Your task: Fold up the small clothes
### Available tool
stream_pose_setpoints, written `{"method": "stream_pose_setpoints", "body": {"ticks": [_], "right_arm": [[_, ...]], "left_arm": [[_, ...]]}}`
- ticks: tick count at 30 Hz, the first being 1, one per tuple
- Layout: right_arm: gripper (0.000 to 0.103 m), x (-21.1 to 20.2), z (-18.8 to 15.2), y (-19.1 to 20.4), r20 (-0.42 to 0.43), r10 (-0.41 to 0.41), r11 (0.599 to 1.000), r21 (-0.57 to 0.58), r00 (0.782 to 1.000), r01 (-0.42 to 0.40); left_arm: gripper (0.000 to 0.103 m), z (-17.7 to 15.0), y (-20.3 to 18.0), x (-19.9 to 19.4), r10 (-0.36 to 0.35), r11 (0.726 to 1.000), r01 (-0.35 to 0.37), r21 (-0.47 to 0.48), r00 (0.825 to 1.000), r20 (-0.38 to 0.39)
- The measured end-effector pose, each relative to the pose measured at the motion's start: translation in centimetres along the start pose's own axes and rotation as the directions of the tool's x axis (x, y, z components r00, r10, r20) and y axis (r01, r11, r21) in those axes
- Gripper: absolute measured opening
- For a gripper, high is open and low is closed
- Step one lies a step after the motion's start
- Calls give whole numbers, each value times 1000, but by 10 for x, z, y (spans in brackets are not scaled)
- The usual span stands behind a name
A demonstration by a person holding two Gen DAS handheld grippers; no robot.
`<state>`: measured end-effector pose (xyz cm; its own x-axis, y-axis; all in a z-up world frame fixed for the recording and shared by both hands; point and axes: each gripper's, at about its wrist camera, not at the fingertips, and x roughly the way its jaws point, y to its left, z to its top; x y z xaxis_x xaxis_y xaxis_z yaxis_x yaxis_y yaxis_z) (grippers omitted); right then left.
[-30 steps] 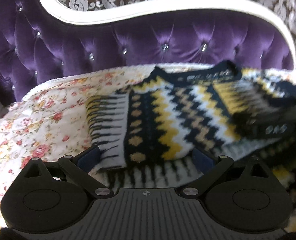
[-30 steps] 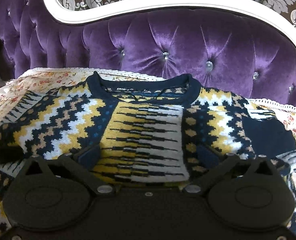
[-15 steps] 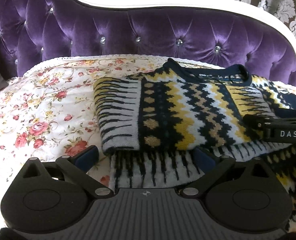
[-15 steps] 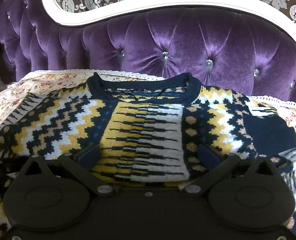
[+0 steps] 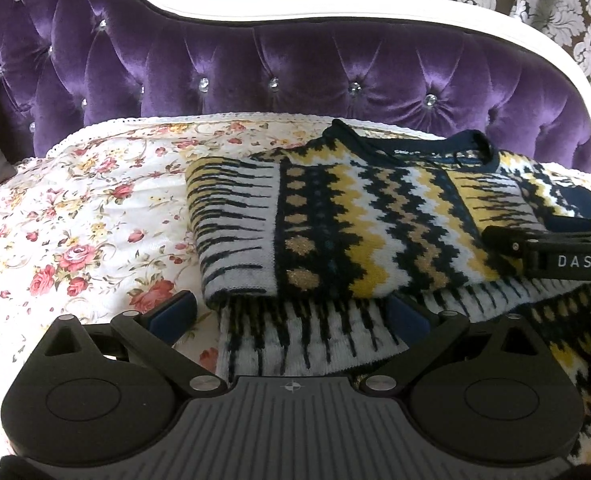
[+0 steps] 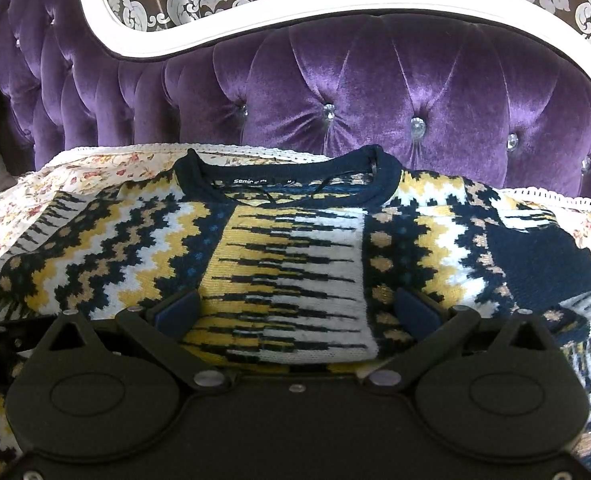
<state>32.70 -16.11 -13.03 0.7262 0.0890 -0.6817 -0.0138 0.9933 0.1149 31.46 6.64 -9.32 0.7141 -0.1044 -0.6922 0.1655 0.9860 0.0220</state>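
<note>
A knitted sweater [image 6: 287, 264] in navy, yellow and white zigzags lies flat on the sofa seat, collar toward the backrest and its sleeves folded in over the chest. In the left wrist view the sweater [image 5: 375, 232] fills the right half, a striped folded edge at its left. My left gripper [image 5: 289, 314] is open just above the striped hem, gripping nothing. My right gripper [image 6: 297, 312] hovers open over the lower chest, its pads wide apart. From the left wrist view the right gripper [image 5: 555, 258] shows side-on over the sweater's right part.
A floral cover [image 5: 75, 220] with a lace edge spreads over the seat, bare to the left of the sweater. The purple tufted backrest [image 6: 375, 92] with its white frame [image 5: 295, 20] rises close behind the collar. Patterned wallpaper lies beyond.
The left gripper's view has swung left and steadied after a blurred frame, showing more floral cover. The right gripper has hardly moved. Both stayed open.
</note>
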Motion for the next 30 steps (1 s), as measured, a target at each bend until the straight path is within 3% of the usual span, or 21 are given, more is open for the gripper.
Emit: {"method": "stream_pose_setpoints", "body": {"ticks": [6,12,19,22,24,30], "right_arm": [[103,0,-1,0,6,5,1000,15,1000,-5],[103,-1,-1,0,7,6,1000,17,1000,-6],[103,-1,1,1,-4,2,1000,13,1000,-2],[103,-8,9,1,-50,13,1000,-5,999,-14],[102,-32,18,-3,-49,47,999,25,998,-46],[102,-148,31,-39,106,127,988,76,986,-136]], "left_arm": [[98,-6,5,-10,-13,1000,13,-26,1000,10],[96,-27,12,-33,43,999,-43,-18,999,8],[95,-58,25,-77,93,988,-97,-117,995,-35],[95,-69,32,-99,100,981,-108,-162,993,-59],[95,-77,37,-117,96,975,-105,-196,994,-53],[95,-93,28,-159,77,975,-78,-209,997,-11]]}}
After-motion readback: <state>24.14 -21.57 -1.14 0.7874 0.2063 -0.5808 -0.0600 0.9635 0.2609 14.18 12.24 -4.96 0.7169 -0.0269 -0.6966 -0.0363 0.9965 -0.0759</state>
